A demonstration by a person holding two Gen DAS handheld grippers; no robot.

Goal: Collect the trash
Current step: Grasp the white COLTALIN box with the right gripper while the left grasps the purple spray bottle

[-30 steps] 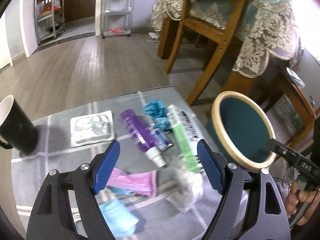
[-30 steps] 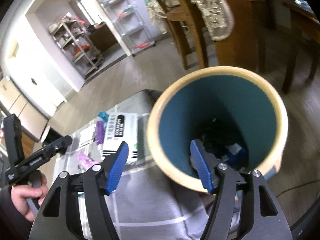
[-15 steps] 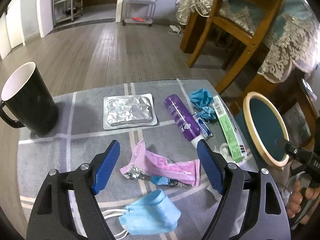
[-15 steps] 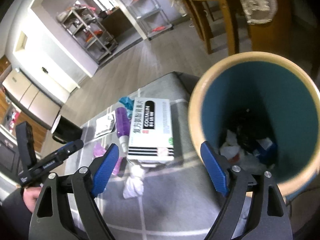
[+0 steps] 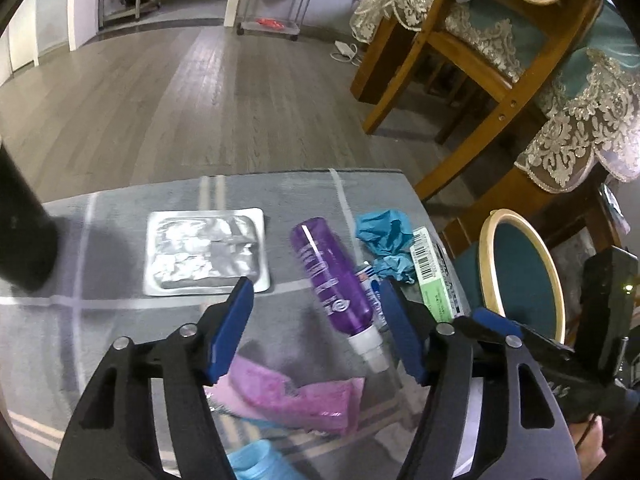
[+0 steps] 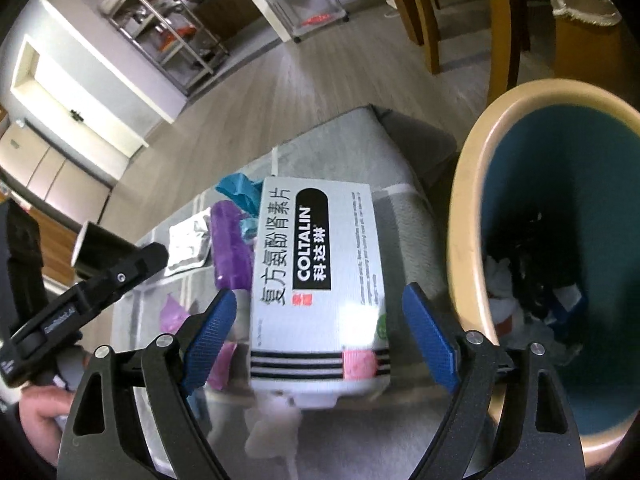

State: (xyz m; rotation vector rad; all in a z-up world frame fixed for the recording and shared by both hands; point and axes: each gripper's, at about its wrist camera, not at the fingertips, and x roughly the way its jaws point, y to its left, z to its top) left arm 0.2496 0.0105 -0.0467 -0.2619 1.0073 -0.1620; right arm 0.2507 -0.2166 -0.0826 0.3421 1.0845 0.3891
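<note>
The right gripper point(image 6: 318, 332) hangs with its blue pads spread wide, a gap on both sides of the white medicine box point(image 6: 318, 280) lying between them; the pads do not press it. The box's top face carries a black band with "COLTALIN" in white capitals, a row of Chinese characters inside the band and a larger row beside it, then black stripes and a pink patch at the near end. In the left wrist view its green side shows a barcode point(image 5: 430, 268).

The left gripper point(image 5: 316, 328) has its jaws apart, though they have just been closing; between the pads the purple bottle point(image 5: 330, 280) lies on its side, white cap toward the camera, untouched. White lettering runs down it, too blurred to read.

At 6 o'clock of the bottle lies a pink wrapper point(image 5: 296, 396), and lower still a light blue face mask point(image 5: 260, 460). At 9 o'clock is a silver foil blister sheet point(image 5: 206, 252); at 2 o'clock, crumpled teal material point(image 5: 384, 236). A black mug point(image 5: 20, 232) stands at the far left. All rest on a grey cloth with pale stripes point(image 5: 120, 320).

At 3 o'clock of the box, off the table edge, stands the teal bin with a cream rim point(image 6: 468, 240), with white and dark scraps in its bottom.
</note>
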